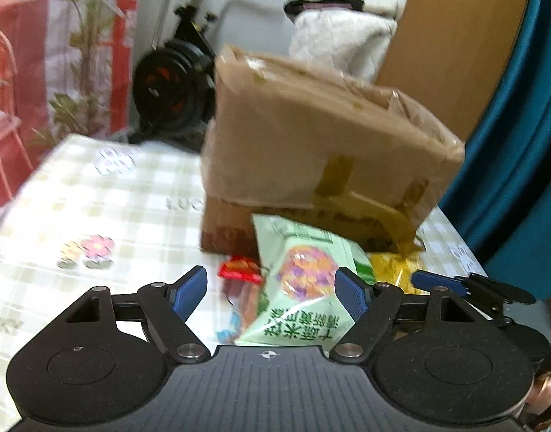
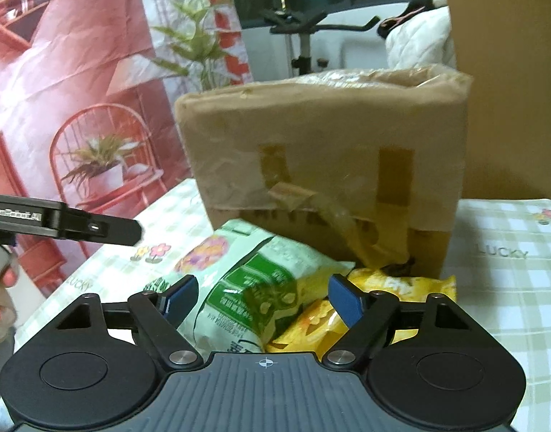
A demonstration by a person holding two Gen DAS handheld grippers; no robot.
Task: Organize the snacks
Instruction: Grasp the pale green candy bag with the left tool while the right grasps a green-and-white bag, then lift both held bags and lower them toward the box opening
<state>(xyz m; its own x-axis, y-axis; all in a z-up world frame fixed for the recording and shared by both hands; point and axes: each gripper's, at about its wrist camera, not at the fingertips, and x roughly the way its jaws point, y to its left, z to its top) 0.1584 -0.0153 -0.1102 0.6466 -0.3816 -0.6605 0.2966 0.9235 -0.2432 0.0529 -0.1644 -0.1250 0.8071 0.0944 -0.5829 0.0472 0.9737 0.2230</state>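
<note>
both claws spread wide, gripping nothing. left claw [image 1: 271,291] sits over the green snack bag [image 1: 304,280], right claw [image 2: 262,297] over the green bag and yellow snack bag [image 2: 383,295]. snacks lie on checked worktop [image 1: 77,208] against taped cardboard box [image 2: 325,151]; small red packet [image 1: 239,270] beside.

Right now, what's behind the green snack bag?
The taped cardboard box stands directly behind the green snack bag. Beside the bag lie a yellow packet and a red wrapper. The box's lower front edge is covered; its contents aren't visible.
</note>
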